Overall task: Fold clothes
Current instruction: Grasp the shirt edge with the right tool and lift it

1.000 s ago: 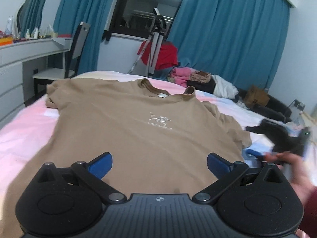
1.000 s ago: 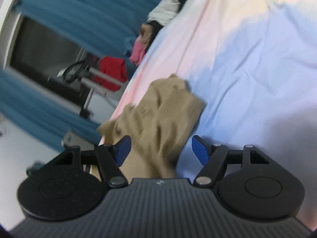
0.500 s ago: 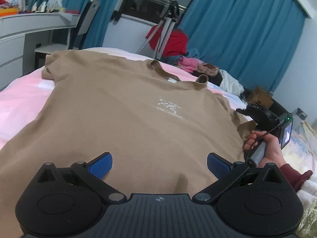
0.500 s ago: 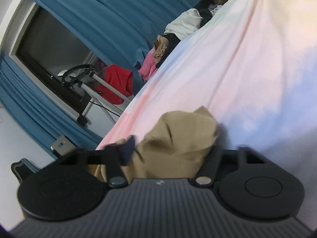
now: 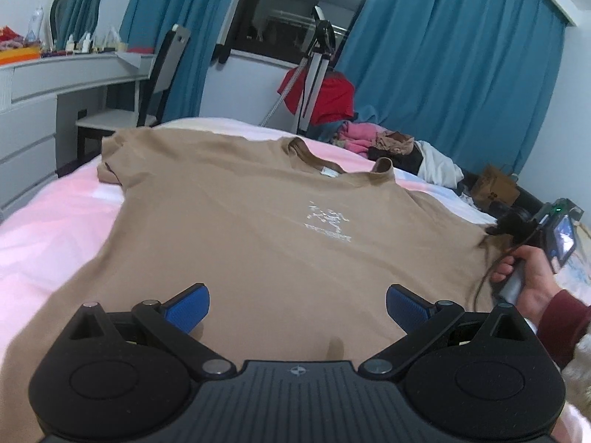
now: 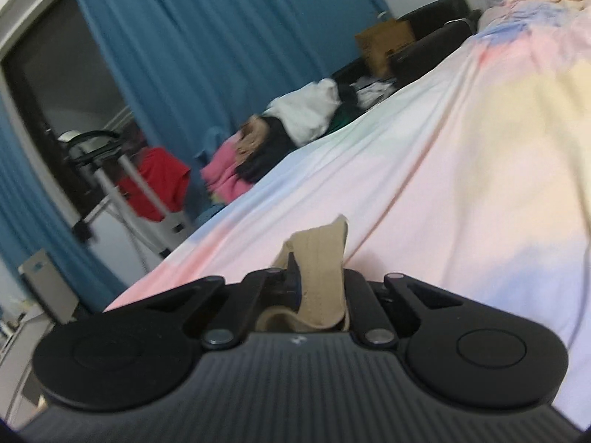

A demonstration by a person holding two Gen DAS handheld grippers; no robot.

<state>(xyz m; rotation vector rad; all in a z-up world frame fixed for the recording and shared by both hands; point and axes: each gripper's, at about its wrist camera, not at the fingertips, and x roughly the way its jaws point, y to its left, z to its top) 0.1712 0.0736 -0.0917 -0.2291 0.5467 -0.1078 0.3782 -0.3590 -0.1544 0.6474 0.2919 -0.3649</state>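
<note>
Spreading a tan T-shirt [image 5: 236, 229] on our pastel bed [image 6: 461, 170] before blue curtains [image 5: 436, 74], our left tool [image 5: 297, 301] gapes while our right tool [image 6: 319, 277] clamps its sleeve

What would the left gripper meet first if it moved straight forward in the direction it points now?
Most likely the tan T-shirt spread on the bed. The open left gripper points slightly downward over its lower part, and nothing else shows in between; depth is uncertain.

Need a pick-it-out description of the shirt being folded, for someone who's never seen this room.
Start at the bed with the pastel sheet in front of the blue curtains. The tan T-shirt lies spread flat on it, collar toward the window. Unlike the heaped clothes pile behind, it has a small white chest logo.
</note>
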